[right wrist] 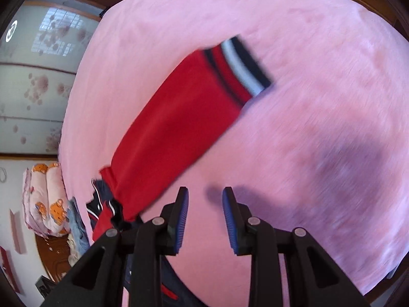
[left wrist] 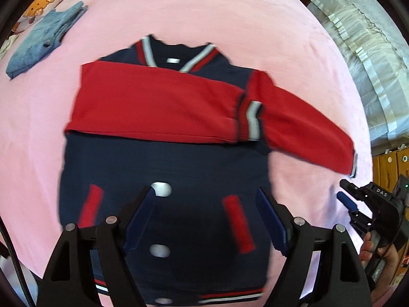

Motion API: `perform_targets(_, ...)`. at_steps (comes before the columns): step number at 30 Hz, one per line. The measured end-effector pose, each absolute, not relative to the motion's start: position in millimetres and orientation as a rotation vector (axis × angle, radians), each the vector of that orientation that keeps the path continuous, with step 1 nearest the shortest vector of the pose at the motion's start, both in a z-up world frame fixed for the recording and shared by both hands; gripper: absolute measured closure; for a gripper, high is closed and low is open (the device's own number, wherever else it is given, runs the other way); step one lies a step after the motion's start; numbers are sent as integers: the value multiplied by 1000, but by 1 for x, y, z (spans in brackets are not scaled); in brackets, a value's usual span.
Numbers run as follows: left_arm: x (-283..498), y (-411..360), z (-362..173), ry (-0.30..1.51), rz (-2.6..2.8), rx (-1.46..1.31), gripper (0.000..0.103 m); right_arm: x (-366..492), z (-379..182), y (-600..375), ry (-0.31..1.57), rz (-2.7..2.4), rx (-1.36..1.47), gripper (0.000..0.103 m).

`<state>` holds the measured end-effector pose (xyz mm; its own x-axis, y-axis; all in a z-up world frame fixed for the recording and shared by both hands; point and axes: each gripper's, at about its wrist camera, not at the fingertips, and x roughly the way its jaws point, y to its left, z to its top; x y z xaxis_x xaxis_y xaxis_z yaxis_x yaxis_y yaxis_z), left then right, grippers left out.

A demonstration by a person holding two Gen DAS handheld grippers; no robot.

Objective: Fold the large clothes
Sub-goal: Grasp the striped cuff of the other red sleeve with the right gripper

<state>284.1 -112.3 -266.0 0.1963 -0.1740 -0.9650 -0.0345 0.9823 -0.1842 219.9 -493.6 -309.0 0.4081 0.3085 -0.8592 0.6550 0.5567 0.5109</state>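
Jacket [left wrist: 163, 168]: navy knit body, red sleeves, flat mid-bed, one sleeve folded across chest, other sleeve [right wrist: 179, 117] splayed onto bare pink blanket [left wrist: 204, 12] | left tool [left wrist: 207, 204]: released, jaws wide, empty | right tool [right wrist: 205, 204]: slightly parted, empty | folded denim [left wrist: 43, 41] far corner.

Navy varsity jacket [left wrist: 163, 168] on pink blanket [left wrist: 204, 12]
Red sleeves [right wrist: 173, 128], red-white-navy striped cuffs [right wrist: 242, 69]; faded blue denim [left wrist: 43, 41] nearby.

The left gripper [left wrist: 209, 220] is held pointing steeply downward at the lower centre of the frame, jaws spread wide, nothing clamped. The right gripper [right wrist: 205, 217] is kept partly parted and empty; it is gripped by a hand [left wrist: 383, 258] at the lower right.
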Motion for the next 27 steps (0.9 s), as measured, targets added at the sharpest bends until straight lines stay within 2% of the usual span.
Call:
perform_targets(14,289,-201,-254,1385,-106,-172,24,247,-343,-569,1143,-306,1212,76)
perform_targets(16,290,-203,-255,1388,-100,-182,24,248,-346,-569,1140,-309,1220,88)
perform_targets(18,290,-202,-253,1385,-100,-190,24,244,-343,-570,1113,-318,1220,94)
perform_targets(27,294,-160,-246,1353,-74,-188,24,244,-294,-544,940,-298,1096,97)
